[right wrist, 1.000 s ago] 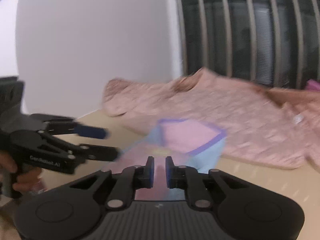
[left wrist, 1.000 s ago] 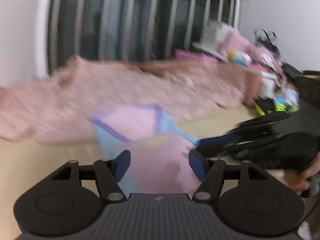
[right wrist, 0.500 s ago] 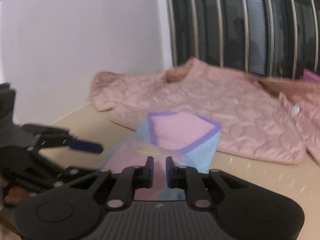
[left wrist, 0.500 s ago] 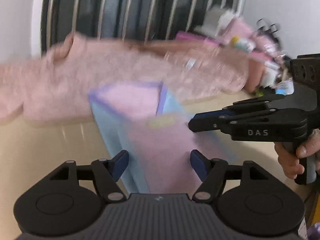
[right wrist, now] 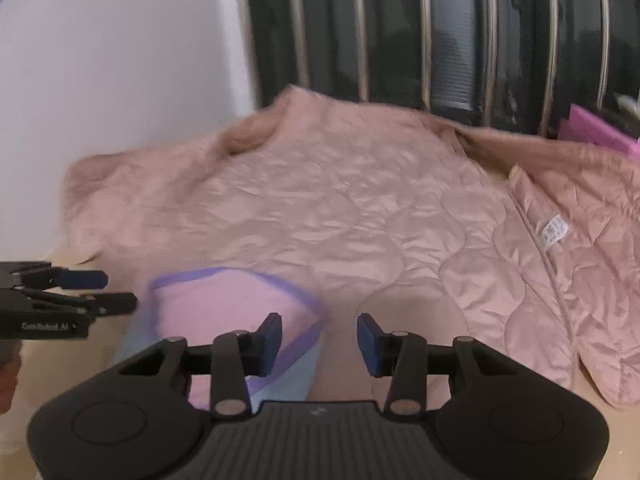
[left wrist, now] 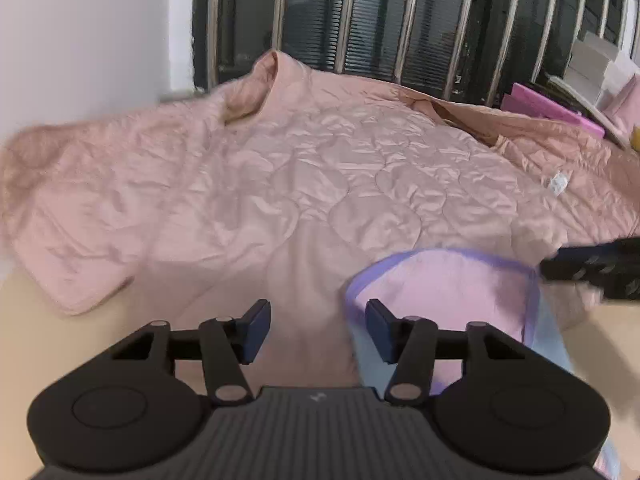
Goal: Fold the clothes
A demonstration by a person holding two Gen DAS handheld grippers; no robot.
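A pink quilted jacket (left wrist: 320, 184) lies spread across the beige table (left wrist: 36, 344), its collar toward the barred window (left wrist: 400, 20) and a white tag (right wrist: 554, 230) showing on the opened front panel at the right. In front of it, partly over its near hem, lies a smaller folded garment (left wrist: 448, 292) — pink with a purple trim and pale blue beneath — which rests flat on the table and touches neither tool. In the left wrist view the left gripper (left wrist: 318, 330) hangs over the jacket's hem with its jaws apart and closing; only jacket cloth shows in the gap below them, nothing is pinched, and the garment's purple edge sits just beside the right-hand blue pad (left wrist: 378, 330). In the right wrist view the right gripper (right wrist: 319, 344) has its jaws apart and opening, the garment's corner under the left-hand pad (right wrist: 270, 342), the gap itself over bare jacket; nothing is held. Each gripper shows blurred at the edge of the other's view — the left one at the far left of the right wrist view, with part of a hand (right wrist: 8, 380) below it. Pink boxes (left wrist: 552, 110) stand at the far right by the window.
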